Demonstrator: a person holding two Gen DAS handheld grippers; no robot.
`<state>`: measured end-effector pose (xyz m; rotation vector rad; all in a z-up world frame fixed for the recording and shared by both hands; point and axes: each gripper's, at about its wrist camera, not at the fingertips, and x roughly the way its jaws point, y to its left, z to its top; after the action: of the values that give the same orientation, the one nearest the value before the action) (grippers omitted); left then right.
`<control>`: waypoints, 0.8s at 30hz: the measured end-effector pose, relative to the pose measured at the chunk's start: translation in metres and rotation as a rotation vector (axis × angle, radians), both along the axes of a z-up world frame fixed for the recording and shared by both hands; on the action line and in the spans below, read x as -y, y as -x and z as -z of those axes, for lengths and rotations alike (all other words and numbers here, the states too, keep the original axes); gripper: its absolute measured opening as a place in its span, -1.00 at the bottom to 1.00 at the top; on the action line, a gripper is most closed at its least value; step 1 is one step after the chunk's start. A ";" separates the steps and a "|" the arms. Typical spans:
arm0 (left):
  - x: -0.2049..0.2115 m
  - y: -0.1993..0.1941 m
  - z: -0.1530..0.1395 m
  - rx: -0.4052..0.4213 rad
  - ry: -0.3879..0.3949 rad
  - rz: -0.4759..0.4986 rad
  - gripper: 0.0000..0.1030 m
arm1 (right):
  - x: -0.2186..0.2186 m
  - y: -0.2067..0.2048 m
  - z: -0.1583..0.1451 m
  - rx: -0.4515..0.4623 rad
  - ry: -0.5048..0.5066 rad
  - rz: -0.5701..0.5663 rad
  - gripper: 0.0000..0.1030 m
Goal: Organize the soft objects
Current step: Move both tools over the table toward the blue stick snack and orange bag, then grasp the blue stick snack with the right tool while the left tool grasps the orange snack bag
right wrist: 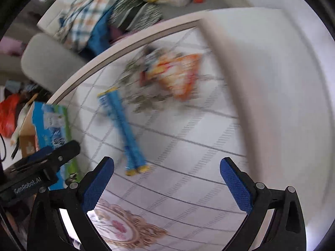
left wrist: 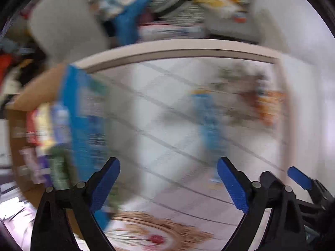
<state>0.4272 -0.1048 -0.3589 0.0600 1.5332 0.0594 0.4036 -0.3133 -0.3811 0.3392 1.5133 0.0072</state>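
Both views are blurred by motion. A long blue packet with yellow ends (right wrist: 122, 129) lies on the white checked tablecloth (right wrist: 188, 156); it also shows in the left wrist view (left wrist: 209, 125). An orange and white snack bag (right wrist: 178, 75) lies beyond it over a dark leafy print; it shows in the left wrist view (left wrist: 266, 106). My left gripper (left wrist: 168, 184) is open and empty above the cloth. My right gripper (right wrist: 166, 186) is open and empty, short of the blue packet. The right gripper's finger (left wrist: 299, 177) shows at the left view's lower right.
A blue and green package (right wrist: 54, 129) stands in a cardboard box (right wrist: 26, 133) at the table's left edge, with more packets (left wrist: 46, 129) inside. A grey chair back (left wrist: 67, 23) and a sofa piled with cloths (right wrist: 94, 21) lie beyond the table. A pale post (right wrist: 234, 73) stands right.
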 end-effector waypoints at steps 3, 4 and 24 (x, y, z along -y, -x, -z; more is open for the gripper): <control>-0.022 -0.007 0.006 -0.006 -0.078 -0.037 0.83 | -0.031 -0.019 0.023 -0.024 -0.035 -0.037 0.56; -0.029 -0.009 0.007 -0.007 -0.089 -0.054 0.83 | -0.041 -0.025 0.031 -0.032 -0.042 -0.045 0.56; 0.027 -0.044 -0.010 0.048 0.029 0.067 0.77 | -0.050 -0.022 0.057 -0.057 0.016 -0.044 -0.73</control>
<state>0.4714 -0.1320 -0.3492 0.0867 1.4826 -0.0148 0.4254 -0.2637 -0.4381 0.2952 1.5758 0.0203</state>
